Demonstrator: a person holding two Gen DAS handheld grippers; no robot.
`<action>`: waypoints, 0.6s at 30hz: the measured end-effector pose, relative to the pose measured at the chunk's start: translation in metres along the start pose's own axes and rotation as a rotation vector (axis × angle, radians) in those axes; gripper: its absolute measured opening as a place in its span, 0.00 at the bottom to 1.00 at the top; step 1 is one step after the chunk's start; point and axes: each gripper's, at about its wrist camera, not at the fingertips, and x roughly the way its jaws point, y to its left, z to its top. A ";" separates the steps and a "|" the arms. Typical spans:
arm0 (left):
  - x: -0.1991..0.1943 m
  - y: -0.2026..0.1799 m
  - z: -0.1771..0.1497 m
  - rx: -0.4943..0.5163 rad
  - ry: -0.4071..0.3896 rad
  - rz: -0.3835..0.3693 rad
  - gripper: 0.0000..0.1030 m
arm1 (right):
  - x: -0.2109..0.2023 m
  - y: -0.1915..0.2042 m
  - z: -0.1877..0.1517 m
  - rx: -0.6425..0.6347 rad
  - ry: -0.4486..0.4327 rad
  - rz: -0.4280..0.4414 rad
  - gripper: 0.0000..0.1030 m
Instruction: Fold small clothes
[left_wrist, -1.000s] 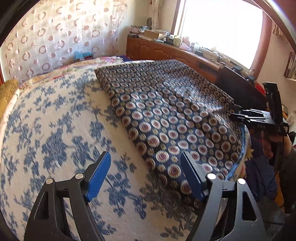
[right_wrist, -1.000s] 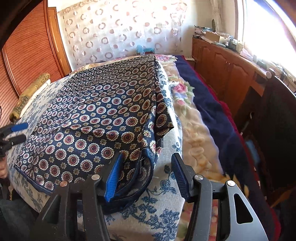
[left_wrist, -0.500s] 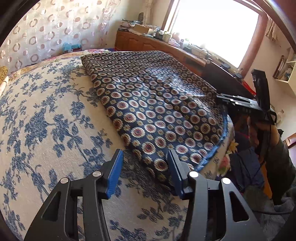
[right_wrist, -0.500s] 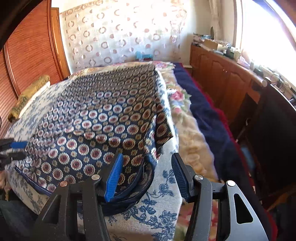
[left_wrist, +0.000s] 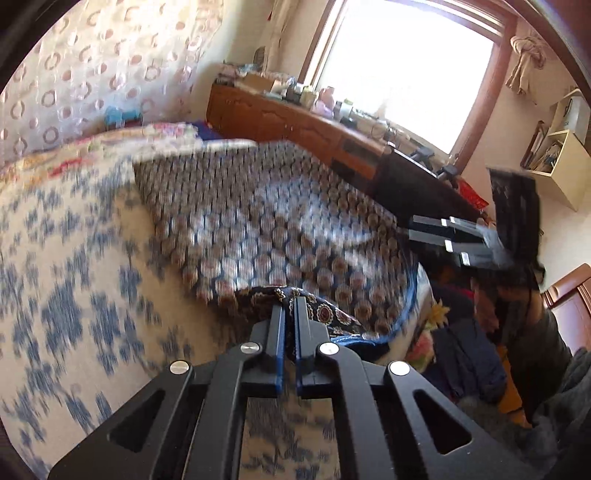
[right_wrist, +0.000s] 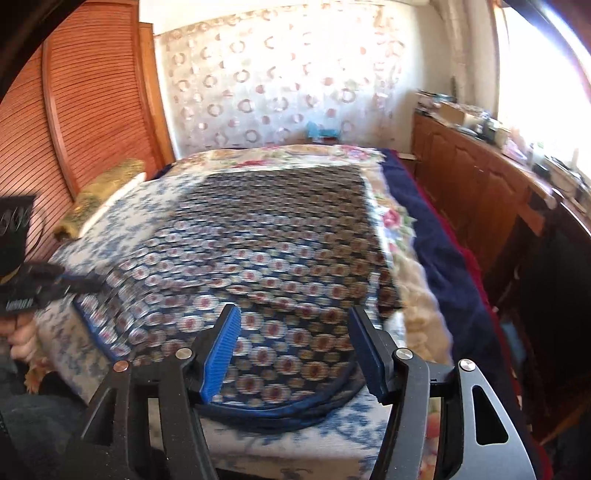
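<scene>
The patterned cloth (left_wrist: 280, 229) lies spread over the blue-flowered bedspread (left_wrist: 62, 288), filling the middle of both wrist views, its bound near edge along the bottom of the frame. At the lower centre of the left view, the left gripper (left_wrist: 290, 314) has just been closing and now pinches a near corner of the cloth, the fabric bunched up between its nearly touching pads — probably so that the corner can be lifted and carried across for a fold. In the right view the right gripper (right_wrist: 293, 350) stands with its jaws apart, having just opened a little; the cloth's other near corner lies below and between them, ungripped, seemingly lined up for a matching pinch.
</scene>
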 end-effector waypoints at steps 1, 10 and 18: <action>0.001 0.000 0.007 -0.002 -0.011 0.001 0.05 | -0.001 0.006 -0.001 -0.013 0.004 0.015 0.61; 0.013 0.000 0.045 -0.008 -0.058 0.021 0.05 | -0.010 0.036 -0.006 -0.074 0.019 0.095 0.61; 0.018 0.011 0.056 -0.049 -0.079 0.031 0.05 | -0.008 0.040 -0.010 -0.105 0.036 0.105 0.61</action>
